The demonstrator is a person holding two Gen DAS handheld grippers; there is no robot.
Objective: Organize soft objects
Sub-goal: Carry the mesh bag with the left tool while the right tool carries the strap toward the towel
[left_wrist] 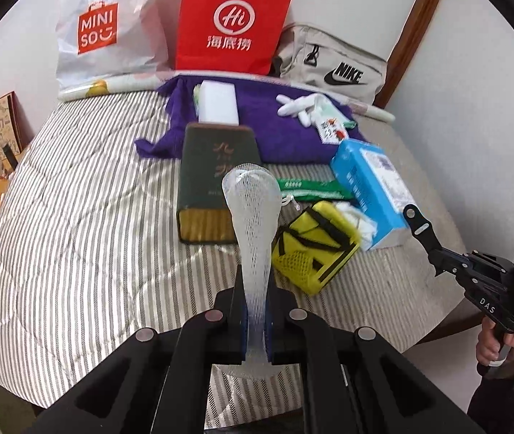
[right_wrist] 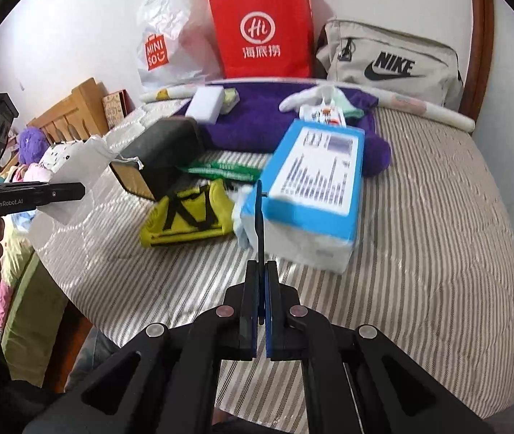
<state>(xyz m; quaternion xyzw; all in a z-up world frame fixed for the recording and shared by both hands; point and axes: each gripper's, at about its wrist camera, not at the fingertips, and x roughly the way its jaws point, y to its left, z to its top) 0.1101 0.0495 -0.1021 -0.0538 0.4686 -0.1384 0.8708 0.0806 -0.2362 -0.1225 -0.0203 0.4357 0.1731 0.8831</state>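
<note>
Left gripper (left_wrist: 256,329) has its jaws clamped tight on a white mesh drawstring pouch (left_wrist: 251,213), soft netted fabric flaring out above the bed with the striped quilted cover (left_wrist: 76,217). Right gripper (right_wrist: 261,311) has its jaws closed on a thin flat black strap (right_wrist: 259,217) (leading toward the yellow fabric bag (right_wrist: 188,217), which lies crumpled beside the glossy blue-and-white tissue pack (right_wrist: 311,195)).
</note>
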